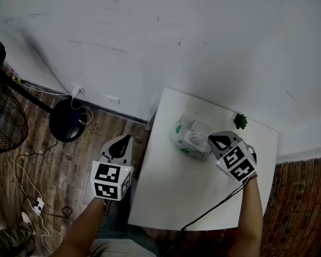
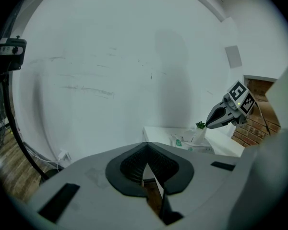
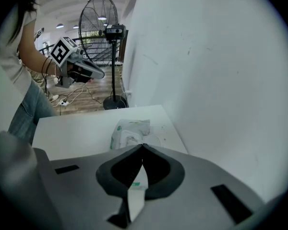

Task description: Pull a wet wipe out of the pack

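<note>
The wet wipe pack (image 1: 188, 142) lies on the white table (image 1: 176, 197) near its far edge; it also shows as the pack (image 2: 185, 142) and the pack (image 3: 127, 131). My right gripper (image 1: 211, 138) hovers just right of the pack's opening, shut on a white wipe (image 3: 138, 188) that runs back between its jaws. From the left gripper view, the wipe (image 2: 199, 134) stretches from the pack up to the right gripper (image 2: 210, 123). My left gripper (image 1: 125, 138) hangs off the table's left side above the floor, shut and holding nothing; the right gripper view shows it as the left gripper (image 3: 101, 74).
A small green plant (image 1: 240, 121) stands at the table's far right corner. A standing fan (image 1: 2, 116) with a round base (image 1: 66, 120) and cables (image 1: 27, 186) occupy the wooden floor at left. A white wall runs behind the table; brick (image 1: 305, 208) lies to the right.
</note>
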Demonstrator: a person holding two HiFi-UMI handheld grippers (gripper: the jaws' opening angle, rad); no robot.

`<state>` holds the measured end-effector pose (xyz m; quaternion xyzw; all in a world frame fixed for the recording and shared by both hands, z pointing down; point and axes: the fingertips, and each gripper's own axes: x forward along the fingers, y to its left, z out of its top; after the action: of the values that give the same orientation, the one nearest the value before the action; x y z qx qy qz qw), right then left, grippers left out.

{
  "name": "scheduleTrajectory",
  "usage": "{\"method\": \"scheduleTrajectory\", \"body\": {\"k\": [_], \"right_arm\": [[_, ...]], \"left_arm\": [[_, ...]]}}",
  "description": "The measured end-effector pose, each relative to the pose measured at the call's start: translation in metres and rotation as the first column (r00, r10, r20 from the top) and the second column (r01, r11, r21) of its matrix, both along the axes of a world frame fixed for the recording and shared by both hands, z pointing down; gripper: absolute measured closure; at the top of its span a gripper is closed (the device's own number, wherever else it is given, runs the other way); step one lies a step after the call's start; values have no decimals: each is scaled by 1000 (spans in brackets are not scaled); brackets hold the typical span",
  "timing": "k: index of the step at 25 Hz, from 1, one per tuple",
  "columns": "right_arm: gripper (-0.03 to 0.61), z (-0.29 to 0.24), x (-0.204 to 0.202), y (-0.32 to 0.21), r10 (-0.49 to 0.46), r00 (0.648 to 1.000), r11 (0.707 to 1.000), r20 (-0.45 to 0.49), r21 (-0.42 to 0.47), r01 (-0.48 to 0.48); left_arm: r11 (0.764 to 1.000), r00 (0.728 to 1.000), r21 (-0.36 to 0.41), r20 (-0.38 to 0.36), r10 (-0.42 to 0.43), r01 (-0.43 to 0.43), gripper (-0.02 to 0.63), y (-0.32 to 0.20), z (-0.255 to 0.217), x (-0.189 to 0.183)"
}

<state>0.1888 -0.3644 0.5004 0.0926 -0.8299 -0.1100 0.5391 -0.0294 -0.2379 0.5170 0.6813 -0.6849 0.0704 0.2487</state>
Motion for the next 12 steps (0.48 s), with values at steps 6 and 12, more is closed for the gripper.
{"method": "scheduleTrajectory", "body": {"k": [6,12], "right_arm": [[576,-10,3,1,20,1000,1000,14,22,-21],[575,-26,5,2,40,999,998,34,56,-42]], "left_arm": [[1000,1000,12,6,12,-12,614,0,-8,2],[999,1000,27,12,26,-26,614,1,-17,3]]}}
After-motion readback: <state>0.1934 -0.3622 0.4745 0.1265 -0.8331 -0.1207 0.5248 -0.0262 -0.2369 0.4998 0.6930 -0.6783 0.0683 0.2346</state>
